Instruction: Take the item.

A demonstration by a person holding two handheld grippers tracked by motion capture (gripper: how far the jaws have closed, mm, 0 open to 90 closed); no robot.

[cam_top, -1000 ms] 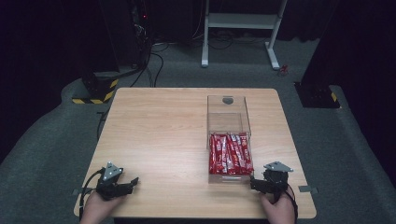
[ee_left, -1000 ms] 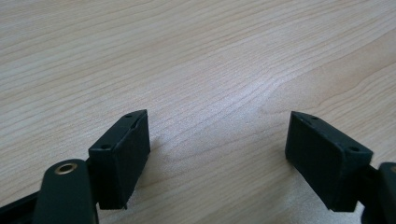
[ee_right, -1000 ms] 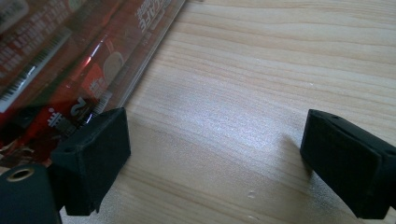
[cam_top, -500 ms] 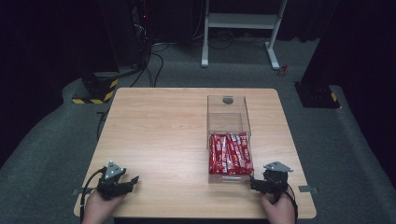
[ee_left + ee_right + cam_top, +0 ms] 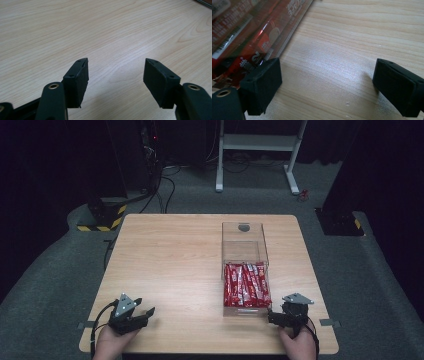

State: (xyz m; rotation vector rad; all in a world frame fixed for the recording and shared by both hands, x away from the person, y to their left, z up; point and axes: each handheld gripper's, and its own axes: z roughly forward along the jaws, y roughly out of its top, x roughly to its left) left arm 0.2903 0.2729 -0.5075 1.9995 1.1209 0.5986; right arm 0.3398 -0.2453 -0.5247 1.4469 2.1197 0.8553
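Note:
A clear plastic box (image 5: 244, 240) stands on the right half of the wooden table (image 5: 170, 255), its near half packed with red snack packets (image 5: 246, 284). My left gripper (image 5: 146, 313) hovers low at the near left corner and points right. Its jaws have just been closing a little but stay apart, and in the left gripper view (image 5: 116, 71) only bare wood lies between them. My right gripper (image 5: 271, 316) rests open at the box's near right corner. In the right gripper view (image 5: 327, 77) the red packets (image 5: 249, 32) show through the box wall beside one pad.
The far half of the box holds nothing but a dark round mark (image 5: 243, 227). Beyond the table are a white desk frame (image 5: 260, 150), cables on grey carpet and a yellow-black striped base (image 5: 102, 217).
The left gripper has crept slightly to the right and up. The right gripper and the box have stayed put.

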